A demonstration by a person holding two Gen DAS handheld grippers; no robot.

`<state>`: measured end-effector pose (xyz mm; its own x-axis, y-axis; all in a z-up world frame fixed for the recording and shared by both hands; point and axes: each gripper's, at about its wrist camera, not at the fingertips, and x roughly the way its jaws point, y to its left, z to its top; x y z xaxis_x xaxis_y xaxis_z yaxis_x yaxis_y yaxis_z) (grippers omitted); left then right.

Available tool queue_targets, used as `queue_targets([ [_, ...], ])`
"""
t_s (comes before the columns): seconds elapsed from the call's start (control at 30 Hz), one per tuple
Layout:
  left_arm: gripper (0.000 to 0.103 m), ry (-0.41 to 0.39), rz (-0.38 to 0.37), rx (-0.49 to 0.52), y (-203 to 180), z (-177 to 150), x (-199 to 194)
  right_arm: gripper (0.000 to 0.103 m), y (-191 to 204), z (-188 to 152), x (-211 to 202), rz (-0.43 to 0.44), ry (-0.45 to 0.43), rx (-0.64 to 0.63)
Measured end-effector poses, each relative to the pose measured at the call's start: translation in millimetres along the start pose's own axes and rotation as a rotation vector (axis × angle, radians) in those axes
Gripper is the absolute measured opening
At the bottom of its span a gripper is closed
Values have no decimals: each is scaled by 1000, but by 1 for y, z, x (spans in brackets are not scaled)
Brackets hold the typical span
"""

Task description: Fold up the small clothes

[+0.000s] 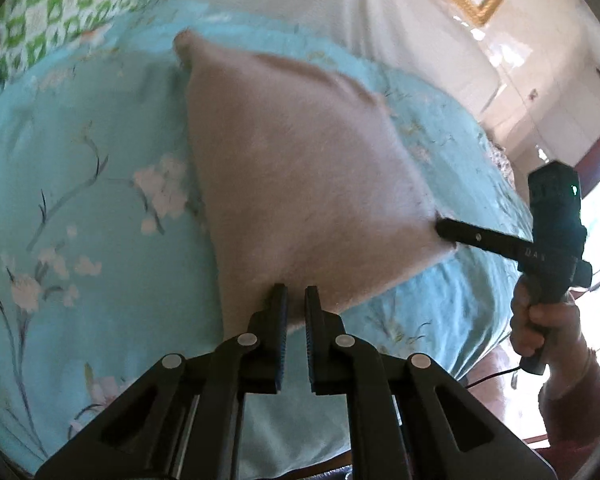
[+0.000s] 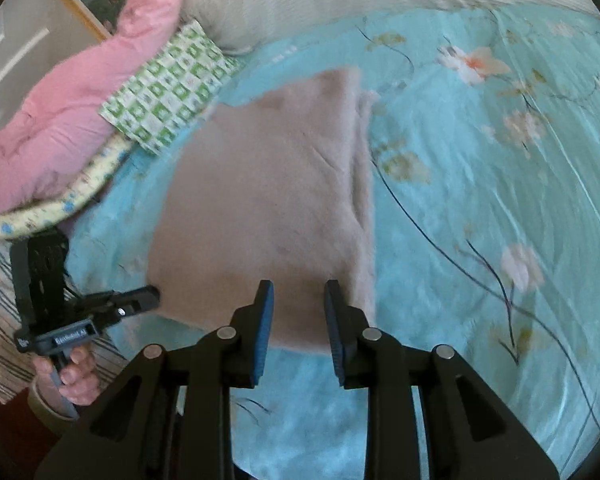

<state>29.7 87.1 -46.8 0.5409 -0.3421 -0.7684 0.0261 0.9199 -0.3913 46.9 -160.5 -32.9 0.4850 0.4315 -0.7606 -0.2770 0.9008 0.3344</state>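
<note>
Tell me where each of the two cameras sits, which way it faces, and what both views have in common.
Left wrist view: on the left gripper, looking down along its fingers at the pink cloth on the floral bedsheet; the right gripper and right hand show at right.
Right wrist view: on the right gripper, facing down at the same cloth; the left gripper and left hand show at lower left.
Shared: cloth, bedsheet, green patterned pillow.

Both grippers, left gripper point(image 1: 296, 294) and right gripper point(image 2: 299, 290), are matte black with silver pivot screws and ribbed blue-edged pads, and a dark red sleeve point(image 1: 576, 412) sits below the right gripper's handle.
</note>
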Motion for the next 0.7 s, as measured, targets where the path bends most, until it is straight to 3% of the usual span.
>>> queue_targets([
  [0.27,7,-4,36,6,-3,-2,1,27,-2,-7,7,-31,-12,-4],
  [0.37,17,-29,48,-1,-10,-5,-12,30,3,-7,-8,-27,-40,0],
  [0.5,41,-78,110,20,-20,-11,-31,43,12,-12,-30,-17,-92,-12],
  [0.7,43,-87,159,23,-26,-28,-45,44,23,-28,-45,-27,-102,-26],
])
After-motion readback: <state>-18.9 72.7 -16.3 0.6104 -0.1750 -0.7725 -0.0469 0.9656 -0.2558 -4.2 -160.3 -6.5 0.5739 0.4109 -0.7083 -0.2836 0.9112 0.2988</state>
